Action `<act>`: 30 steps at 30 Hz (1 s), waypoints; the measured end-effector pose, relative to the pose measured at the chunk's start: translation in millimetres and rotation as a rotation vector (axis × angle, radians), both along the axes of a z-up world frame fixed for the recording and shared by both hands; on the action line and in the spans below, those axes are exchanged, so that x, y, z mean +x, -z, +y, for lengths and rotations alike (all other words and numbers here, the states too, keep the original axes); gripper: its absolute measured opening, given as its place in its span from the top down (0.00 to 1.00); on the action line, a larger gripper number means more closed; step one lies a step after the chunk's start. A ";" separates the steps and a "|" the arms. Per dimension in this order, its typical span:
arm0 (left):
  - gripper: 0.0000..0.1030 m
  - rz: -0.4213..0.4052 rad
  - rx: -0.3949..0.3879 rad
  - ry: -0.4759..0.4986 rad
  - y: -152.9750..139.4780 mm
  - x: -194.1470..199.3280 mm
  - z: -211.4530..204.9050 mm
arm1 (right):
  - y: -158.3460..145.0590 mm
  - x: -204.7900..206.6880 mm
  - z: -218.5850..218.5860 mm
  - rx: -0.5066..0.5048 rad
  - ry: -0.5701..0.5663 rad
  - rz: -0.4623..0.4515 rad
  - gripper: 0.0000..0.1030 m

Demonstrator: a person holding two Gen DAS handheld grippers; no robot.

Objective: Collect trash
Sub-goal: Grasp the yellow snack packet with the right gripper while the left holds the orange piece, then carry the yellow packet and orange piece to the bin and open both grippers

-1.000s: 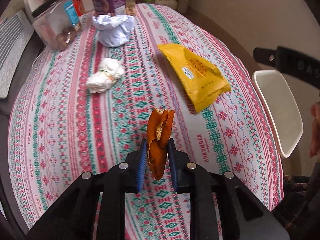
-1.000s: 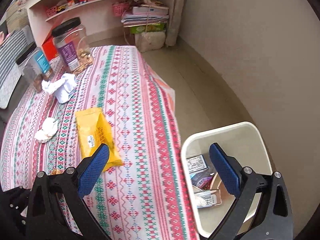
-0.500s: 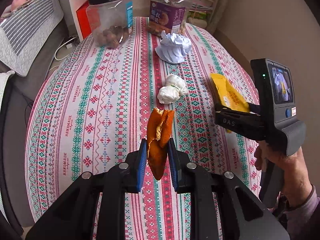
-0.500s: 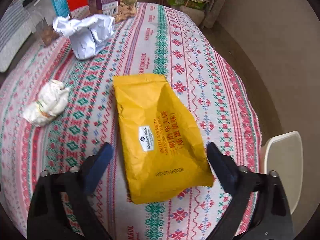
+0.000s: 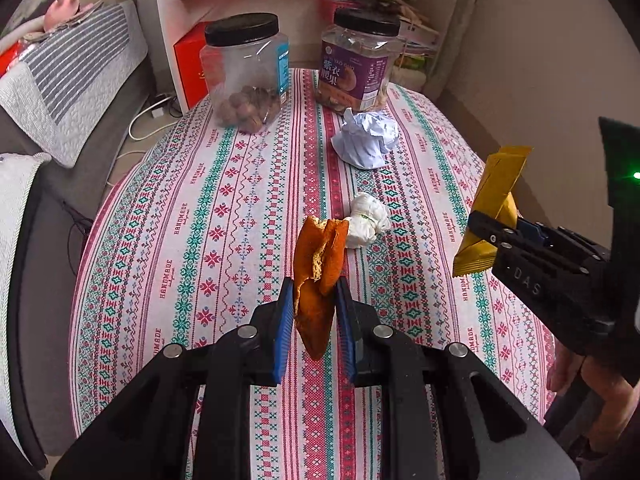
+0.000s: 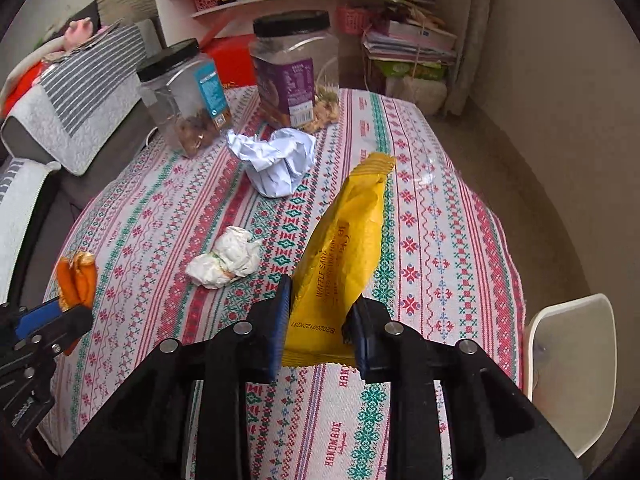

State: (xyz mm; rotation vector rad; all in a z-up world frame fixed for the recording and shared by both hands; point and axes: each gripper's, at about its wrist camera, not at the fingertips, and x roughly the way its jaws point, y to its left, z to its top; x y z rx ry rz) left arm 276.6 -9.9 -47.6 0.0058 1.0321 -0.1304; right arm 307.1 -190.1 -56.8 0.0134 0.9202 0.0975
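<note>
Between its blue pads, the left gripper [image 5: 314,312] is clamped on an orange peel [image 5: 318,276], held upright above the table [image 5: 168,240]. Beside it, the right gripper [image 6: 320,320] pinches the lower end of a yellow snack wrapper [image 6: 344,248], which rises tilted off the patterned tablecloth.

Just beyond the peel lies a small white crumpled tissue [image 5: 368,220], resting on the table between the two held items. Farther from the peel sits a larger ball of crumpled white paper [image 5: 366,140], close in front of a purple-labelled jar [image 5: 356,68] with a black lid. A blue-labelled clear jar [image 5: 248,72] holding walnuts stands left of that jar, both at the table's far edge. A white bin [image 6: 572,368] stands on the floor off the table's right edge, well apart from the peel.
</note>
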 end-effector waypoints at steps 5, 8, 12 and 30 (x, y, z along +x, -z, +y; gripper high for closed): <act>0.80 -0.007 0.021 -0.002 2.4 1.6 -4.3 | -9.6 -13.2 -4.6 -0.028 -0.013 -0.039 0.75; 0.80 -0.010 0.033 0.004 3.8 1.1 -8.7 | -13.9 -22.4 -7.6 -0.039 -0.016 -0.052 0.75; 0.80 -0.019 0.040 0.007 4.9 0.5 -15.7 | -19.7 -32.2 -13.3 -0.050 -0.012 -0.072 0.75; 0.79 -0.055 0.040 0.050 0.9 -4.2 -56.3 | -36.1 -52.7 -64.4 -0.050 0.070 -0.108 0.74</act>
